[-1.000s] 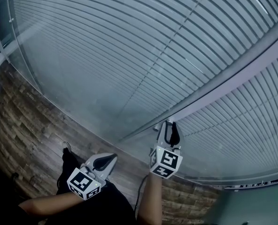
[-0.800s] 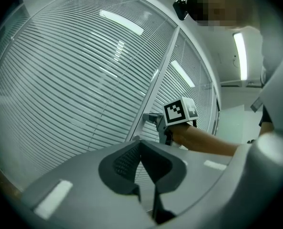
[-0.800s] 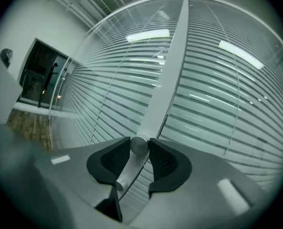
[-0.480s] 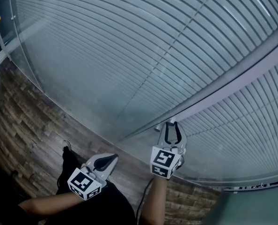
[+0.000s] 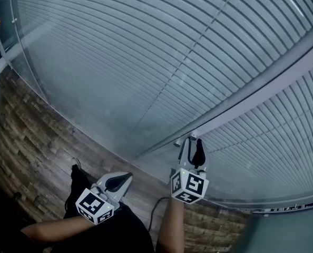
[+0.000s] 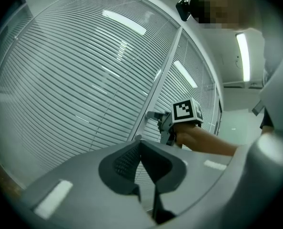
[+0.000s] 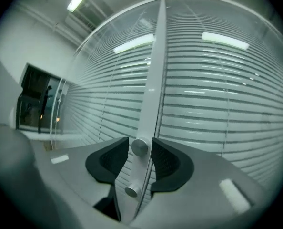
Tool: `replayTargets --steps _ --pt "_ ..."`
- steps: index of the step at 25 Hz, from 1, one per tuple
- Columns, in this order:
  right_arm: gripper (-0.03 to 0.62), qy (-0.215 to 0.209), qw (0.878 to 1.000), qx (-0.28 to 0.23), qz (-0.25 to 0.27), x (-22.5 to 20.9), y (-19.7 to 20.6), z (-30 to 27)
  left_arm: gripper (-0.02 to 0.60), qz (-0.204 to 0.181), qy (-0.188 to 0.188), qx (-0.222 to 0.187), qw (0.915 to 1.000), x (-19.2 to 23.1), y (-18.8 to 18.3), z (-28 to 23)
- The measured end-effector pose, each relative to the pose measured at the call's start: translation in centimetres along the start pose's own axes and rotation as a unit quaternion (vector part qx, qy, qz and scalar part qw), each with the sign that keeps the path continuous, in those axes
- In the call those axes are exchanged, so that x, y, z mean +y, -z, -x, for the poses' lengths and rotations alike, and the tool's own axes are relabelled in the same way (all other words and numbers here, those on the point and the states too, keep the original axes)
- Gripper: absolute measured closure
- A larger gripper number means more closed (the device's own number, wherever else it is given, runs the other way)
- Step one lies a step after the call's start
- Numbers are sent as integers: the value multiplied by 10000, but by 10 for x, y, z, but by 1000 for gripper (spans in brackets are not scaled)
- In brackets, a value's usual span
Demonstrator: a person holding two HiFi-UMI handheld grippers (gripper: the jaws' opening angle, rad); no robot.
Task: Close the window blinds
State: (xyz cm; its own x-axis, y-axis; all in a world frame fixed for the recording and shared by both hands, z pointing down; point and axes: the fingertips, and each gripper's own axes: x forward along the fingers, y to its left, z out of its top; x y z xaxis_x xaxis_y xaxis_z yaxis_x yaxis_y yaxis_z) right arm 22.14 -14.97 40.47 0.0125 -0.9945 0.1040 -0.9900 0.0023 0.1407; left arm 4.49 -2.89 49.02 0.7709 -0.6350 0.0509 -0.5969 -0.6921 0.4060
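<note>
Horizontal slatted blinds (image 5: 119, 51) hang behind glass on both sides of a pale metal mullion (image 5: 251, 101). A small round silver knob (image 7: 139, 147) sticks out of the mullion (image 7: 151, 89), with a second knob (image 7: 131, 191) below it. My right gripper (image 7: 140, 144) has the upper knob between its pads; its jaws have just been opening, and a thin gap shows on each side of the knob. In the head view the right gripper (image 5: 193, 144) points at the mullion. My left gripper (image 5: 126, 177) hangs lower left, shut and empty, its tips (image 6: 140, 144) meeting.
A wood-plank floor (image 5: 30, 136) runs along the foot of the glass wall. A dark doorway (image 7: 36, 104) stands at the far left. The person's dark trousers and a shoe (image 5: 75, 167) are below the left gripper, and a cable (image 5: 154, 210) hangs by the right forearm.
The right gripper has rolled slightly at the knob and its jaws stand a little wider. The left gripper has not moved.
</note>
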Motion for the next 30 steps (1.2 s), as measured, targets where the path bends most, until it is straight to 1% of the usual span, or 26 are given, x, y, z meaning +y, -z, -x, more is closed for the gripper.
replayTargets --steps 2,4,5,7,10,12,13,14,16,17,18,21,23,26,28,29,30 --pt "441 110 9961 -267 -833 0 -2 3 581 -9 11 16 10000 1 0 1" --pt "441 118 9852 -371 -1671 3 2 1 581 -12 14 29 10000 2 0 1" --pt "441 123 9787 -394 -2009 3 4 -1 581 -11 14 33 10000 2 -1 1" --pt "444 131 9685 -406 -2452 2 7 -5 581 -9 9 24 10000 2 -2 1" --pt "444 112 9572 -397 -2864 1 9 -11 581 8 -36 -6 10000 5 -5 2" --pt "444 78 9469 -453 -3181 1 8 -12 581 26 -79 -12 10000 8 -5 4" --pt "444 49 9387 -496 -3411 2 8 -11 581 36 -94 -19 9999 10 -4 5" --pt "440 11 9269 -540 -3713 2 8 -11 581 48 -101 -28 9999 10 -4 5" --pt "437 -46 8975 -593 -4370 2 10 -9 581 69 -109 -36 9999 11 -4 6" --pt "437 -35 8861 -606 -4595 1 12 -9 581 76 -114 -34 9999 12 -4 6" --pt "439 0 8797 -617 -4715 0 13 -10 581 82 -119 -33 9999 12 -4 7" --pt "456 110 8760 -678 -4775 -5 13 -11 581 100 -119 -46 9999 15 -4 6" --pt "454 130 8745 -699 -4799 -7 13 -11 581 111 -130 -32 9998 17 -2 6" --pt "433 53 8787 -684 -4723 -4 7 -13 581 115 -128 -7 9999 17 -3 5" --pt "453 98 8813 -658 -4679 -5 8 -15 581 107 -112 -5 9999 16 -5 2" --pt "473 144 8825 -629 -4659 -6 9 -15 581 106 -107 -6 9999 16 -5 1" --pt "472 179 8839 -600 -4635 -7 11 -15 581 108 -105 -8 9999 16 -4 1"
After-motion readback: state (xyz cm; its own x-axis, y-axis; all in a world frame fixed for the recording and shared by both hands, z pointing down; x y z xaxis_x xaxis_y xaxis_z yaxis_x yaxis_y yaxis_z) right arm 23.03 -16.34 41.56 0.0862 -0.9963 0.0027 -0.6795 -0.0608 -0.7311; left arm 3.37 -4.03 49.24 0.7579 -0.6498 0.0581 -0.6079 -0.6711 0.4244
